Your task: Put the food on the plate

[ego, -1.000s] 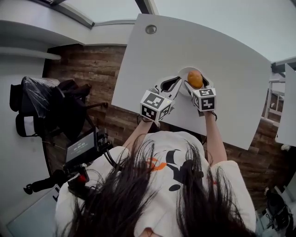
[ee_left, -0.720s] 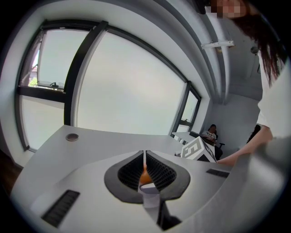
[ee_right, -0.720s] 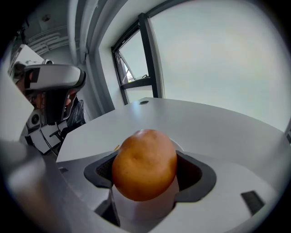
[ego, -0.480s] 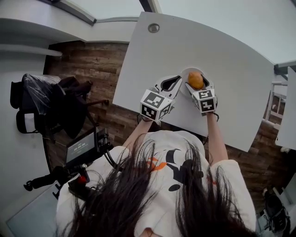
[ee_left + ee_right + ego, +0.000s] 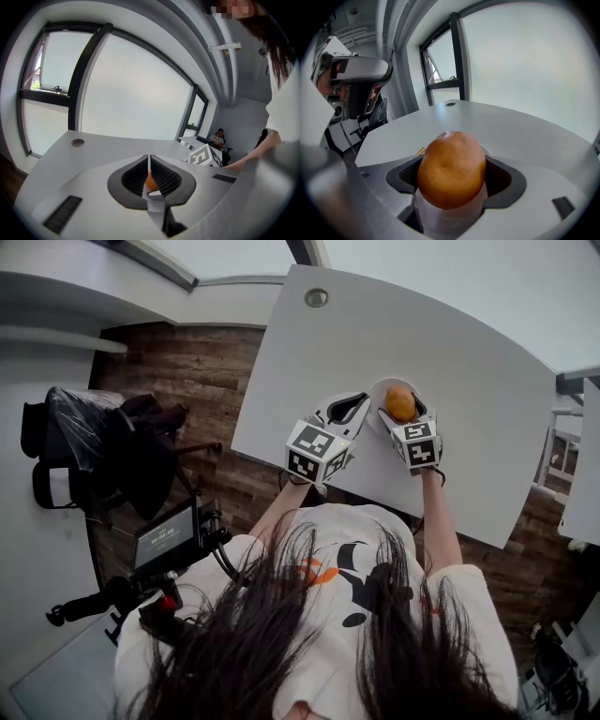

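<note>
Progress: Most of the carrying looked done. The food (image 5: 400,401) was over the plate (image 5: 382,386), but the right gripper (image 5: 401,414) was clamped on it, so it was not yet delivered.
Remaining: As I judged it, the gripper had only to set the food down, open and draw clear. No view showed whether the food already touched the plate.
Desk: The white desk (image 5: 487,381) carried the plate near the edge closest to the person, and the rest of its top was bare.
Arms: Both forearms reached forward from the body. The right forearm (image 5: 433,521) ran almost straight to the plate, and the left forearm (image 5: 281,507) angled inward so that both grippers met at it.
Left gripper: The left gripper (image 5: 354,407) lay just beside the plate's left rim and pointed at it. In its own view the left gripper (image 5: 149,169) had its jaws pressed together and held nothing. Only a sliver of the orange food beyond showed through the slit between them.
Right gripper: In its own view the right gripper (image 5: 452,183) was pinching the food from both sides, with a dark pad against each flank.
Plate: It was round and white, and the right gripper partly covered it.
Food: It was an orange-brown, egg-shaped piece (image 5: 451,168) with smooth, faintly dimpled skin. It stood upright between the right jaws.
</note>
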The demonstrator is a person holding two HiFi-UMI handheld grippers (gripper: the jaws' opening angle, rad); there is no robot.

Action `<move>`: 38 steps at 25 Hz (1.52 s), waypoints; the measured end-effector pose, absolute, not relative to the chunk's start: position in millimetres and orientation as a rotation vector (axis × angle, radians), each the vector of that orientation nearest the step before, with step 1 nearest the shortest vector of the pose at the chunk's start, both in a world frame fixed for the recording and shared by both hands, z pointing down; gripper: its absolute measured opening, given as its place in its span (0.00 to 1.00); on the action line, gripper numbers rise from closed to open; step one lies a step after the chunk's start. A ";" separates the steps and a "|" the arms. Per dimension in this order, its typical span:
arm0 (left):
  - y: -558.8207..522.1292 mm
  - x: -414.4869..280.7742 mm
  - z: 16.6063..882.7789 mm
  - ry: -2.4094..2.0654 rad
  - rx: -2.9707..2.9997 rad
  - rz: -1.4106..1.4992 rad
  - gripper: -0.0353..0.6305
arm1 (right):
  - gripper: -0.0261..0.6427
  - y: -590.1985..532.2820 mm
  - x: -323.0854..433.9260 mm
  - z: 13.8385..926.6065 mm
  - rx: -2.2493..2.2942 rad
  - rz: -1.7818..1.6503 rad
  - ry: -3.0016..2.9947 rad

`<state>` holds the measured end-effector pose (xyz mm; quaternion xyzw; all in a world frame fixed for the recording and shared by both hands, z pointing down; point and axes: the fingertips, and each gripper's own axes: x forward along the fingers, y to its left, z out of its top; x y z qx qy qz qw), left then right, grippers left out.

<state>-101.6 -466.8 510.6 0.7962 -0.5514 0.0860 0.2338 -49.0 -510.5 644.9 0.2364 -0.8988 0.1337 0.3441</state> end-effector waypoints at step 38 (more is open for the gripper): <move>-386.6 -82.6 472.8 -1.472 2.344 0.156 0.06 | 0.59 -426.7 -21.3 492.3 1.084 0.701 -2.603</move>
